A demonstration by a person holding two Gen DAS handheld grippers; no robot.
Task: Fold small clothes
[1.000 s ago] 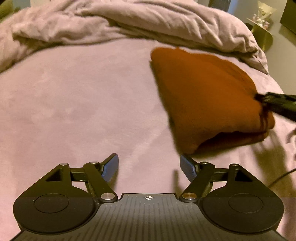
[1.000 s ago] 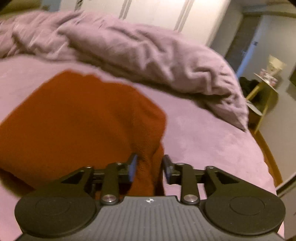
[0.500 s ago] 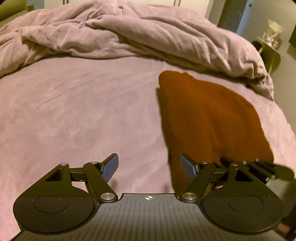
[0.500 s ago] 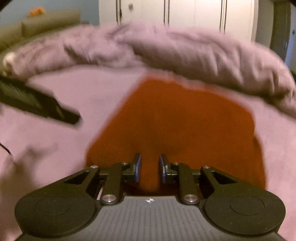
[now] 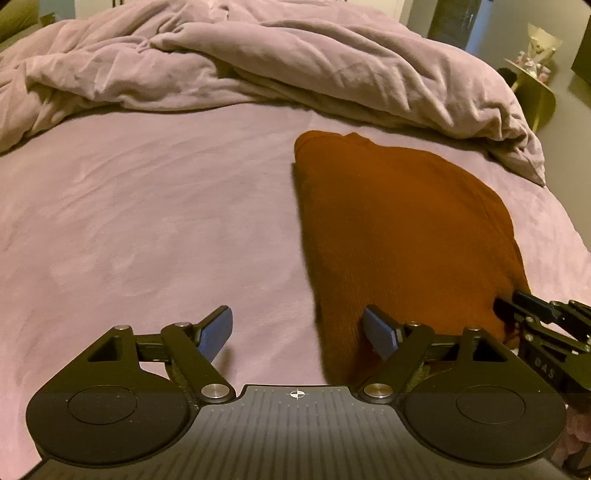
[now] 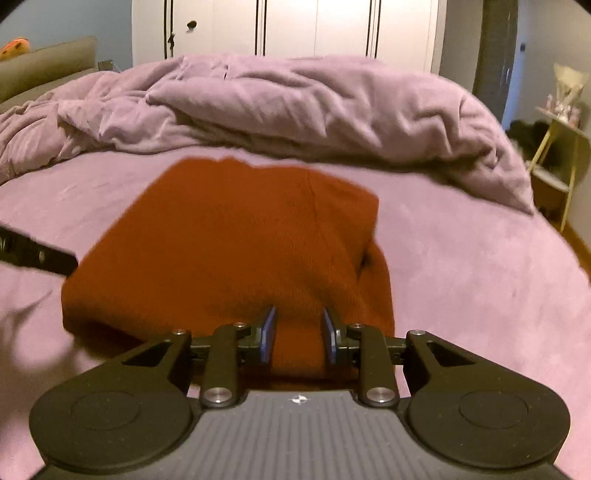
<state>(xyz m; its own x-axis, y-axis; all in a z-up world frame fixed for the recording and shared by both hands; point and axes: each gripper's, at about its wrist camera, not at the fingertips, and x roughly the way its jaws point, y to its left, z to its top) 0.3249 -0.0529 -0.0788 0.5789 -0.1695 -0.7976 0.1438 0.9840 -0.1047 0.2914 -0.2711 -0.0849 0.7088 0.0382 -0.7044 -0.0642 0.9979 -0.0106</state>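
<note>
I see 1 folded rust-brown garment (image 5: 402, 236) lying flat on the bed (image 5: 147, 221), on the mauve sheet, toward the right side from my left camera and dead ahead from my right one. Behind it sits 1 rumpled duvet (image 5: 258, 62), heaped across the far side of the bed.

My left tongs (image 5: 297, 334) are released, the 2 blue-padded fingers spread wide with bare sheet between them; the right pad sits just over the garment's near left edge. My right tongs (image 6: 299, 334) are partly parted, astride the near edge of the garment, with a ridge of cloth in the gap. I cannot tell whether the pads touch it.

At the far right stands 1 yellow side table (image 6: 561, 155), and 1 white wardrobe (image 6: 295, 29) lies beyond the bed.
</note>
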